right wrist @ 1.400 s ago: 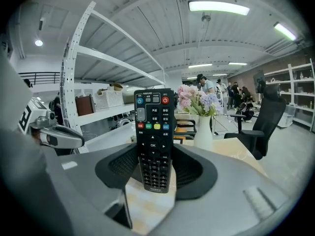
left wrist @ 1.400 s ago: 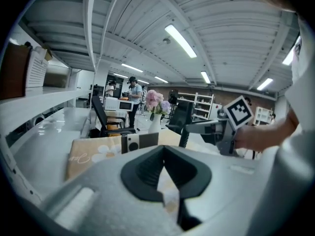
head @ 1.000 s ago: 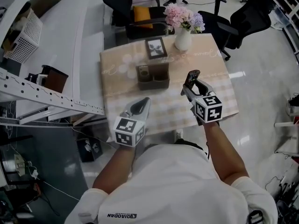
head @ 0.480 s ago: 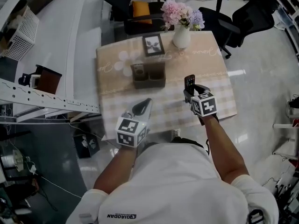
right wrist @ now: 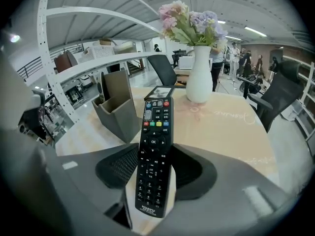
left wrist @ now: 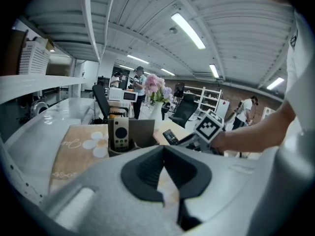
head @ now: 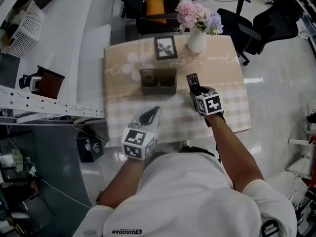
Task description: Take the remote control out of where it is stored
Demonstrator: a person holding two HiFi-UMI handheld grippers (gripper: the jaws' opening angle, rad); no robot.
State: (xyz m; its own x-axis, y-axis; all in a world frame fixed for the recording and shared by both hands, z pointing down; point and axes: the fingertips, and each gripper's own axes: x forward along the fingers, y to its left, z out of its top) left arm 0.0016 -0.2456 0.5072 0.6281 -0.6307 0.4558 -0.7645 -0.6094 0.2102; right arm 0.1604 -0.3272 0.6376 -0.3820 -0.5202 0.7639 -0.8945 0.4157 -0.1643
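Observation:
A black remote control (right wrist: pixel 155 151) with coloured buttons lies lengthwise between the pads of my right gripper (right wrist: pixel 156 173), which is shut on it. From the head view, this remote (head: pixel 193 82) juts out ahead of the right gripper (head: pixel 196 90) over the table, just right of a grey two-compartment holder (head: pixel 159 80). A second, light-coloured remote (left wrist: pixel 120 133) stands upright in that holder (left wrist: pixel 132 137). My left gripper (head: pixel 150 113) hovers at the table's near edge, its jaws shut with nothing in them; its tips (left wrist: pixel 164 149) meet.
A white vase of pink and purple flowers (head: pixel 197 41) and a small picture frame (head: pixel 165 47) stand at the far side of the beige table (head: pixel 123 68). Black office chairs (head: pixel 148 14) lie beyond. White metal shelving (head: pixel 44 107) runs along the left.
My right gripper has come down toward the tabletop with the black remote, tipping further downward and ending closer to the holder. The left gripper has barely shifted.

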